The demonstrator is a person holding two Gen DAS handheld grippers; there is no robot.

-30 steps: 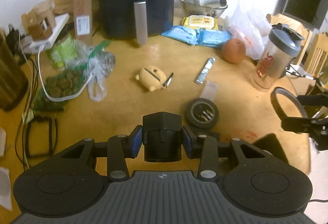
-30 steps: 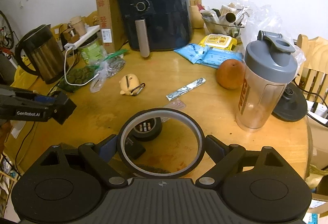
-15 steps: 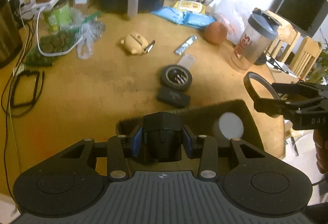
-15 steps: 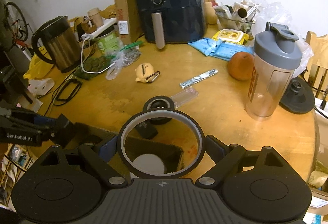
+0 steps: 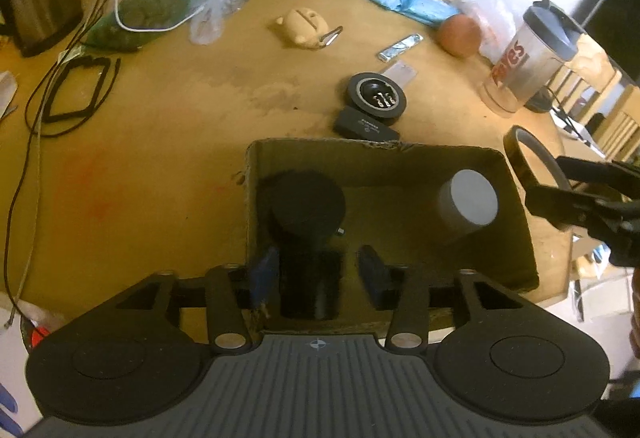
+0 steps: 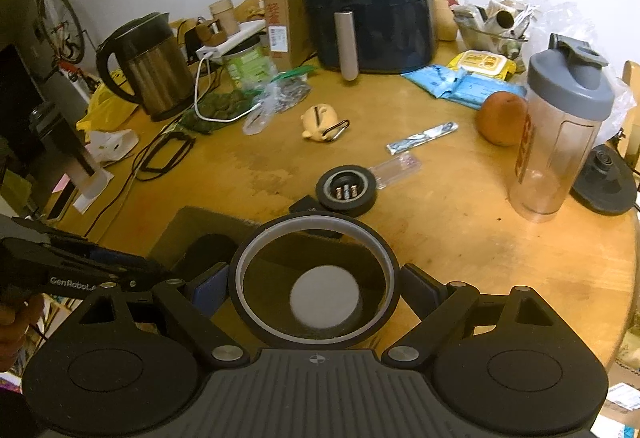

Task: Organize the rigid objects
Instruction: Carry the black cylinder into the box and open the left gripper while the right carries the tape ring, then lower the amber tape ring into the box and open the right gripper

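On the near edge of the round wooden table [image 6: 460, 238] sits an open cardboard box [image 5: 516, 238], and both grippers hang over it. The left gripper [image 5: 320, 272] points steeply down into the box's left side; its jaws are opening, and a black cylinder [image 5: 308, 290] sits between them, touching the left pad but clear of the right one. Just beyond it inside the box lies another dark round thing [image 5: 306, 203], too blurred to name. A grey-topped cylinder [image 5: 468, 203] stands in the box's right side.

The right gripper [image 6: 314, 288] is clamped wide on a ring of tape [image 6: 384, 250], held over the box so the grey top shows through its hole. From the left view that ring [image 5: 520, 157] hangs at the box's right wall.

Just past the box's far wall lie a flat black case [image 5: 366, 125] and, touching it, a black tape roll [image 5: 376, 95] with small batteries inside. Farther out are a clear card [image 6: 396, 167], a foil sachet [image 6: 422, 135], a yellow pouch [image 6: 322, 121] with a clip, and an orange [image 6: 502, 113]. A shaker bottle [image 6: 560, 133] stands right, a kettle [image 6: 148, 65] left, an air fryer [image 6: 368, 1] at the far side. Black cables [image 5: 76, 89] trail along the left.
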